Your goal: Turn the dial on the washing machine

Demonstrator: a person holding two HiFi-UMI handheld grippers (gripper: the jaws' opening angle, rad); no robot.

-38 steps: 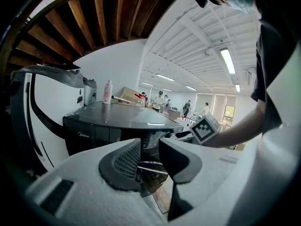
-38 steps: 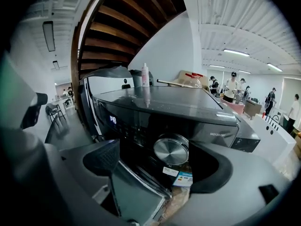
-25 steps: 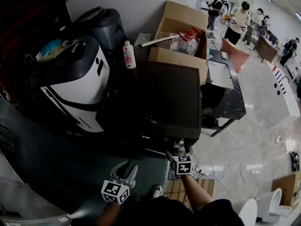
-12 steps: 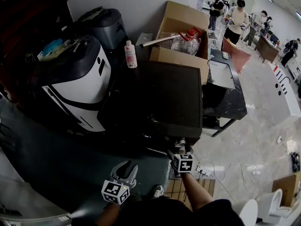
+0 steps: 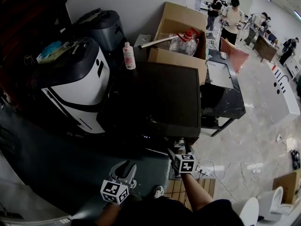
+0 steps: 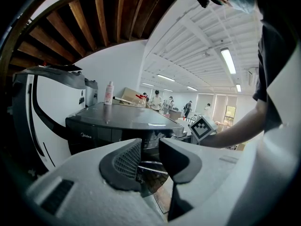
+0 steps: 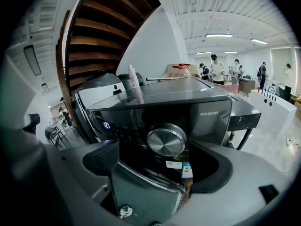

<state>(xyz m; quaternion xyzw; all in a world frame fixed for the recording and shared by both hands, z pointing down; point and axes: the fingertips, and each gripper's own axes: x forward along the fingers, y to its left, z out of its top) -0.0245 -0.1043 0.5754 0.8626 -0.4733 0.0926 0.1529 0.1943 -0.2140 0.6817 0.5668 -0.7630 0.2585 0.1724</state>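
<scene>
Beyond my left gripper point(image 5: 123, 172) and off to its left stood a rounded white-and-black plastic appliance point(image 5: 77, 86), smooth and matte. That gripper hung low and idle. Its ribbed dark pads were only a narrow gap apart, with nothing between them. Ahead of it and to its right was the boxy dark grey washing machine point(image 5: 160, 98), which had a glossy flat top and a reflective front panel. A slim pink-and-white plastic bottle point(image 5: 128, 55) stood upright at the machine's far left corner. My right gripper point(image 7: 160, 163) was spread wide and held nothing. The round brushed-metal dial point(image 7: 166, 139) sat straight ahead of it on the machine's front panel. It was framed in the gap between the jaws, and neither pad looked to be touching it. I judged the dial rigid and probably notched, with a polished face too slick to push against. The rim seemed the place to take it, one pad on each side across its width. The machine looked heavy enough to stay put under the twist.
</scene>
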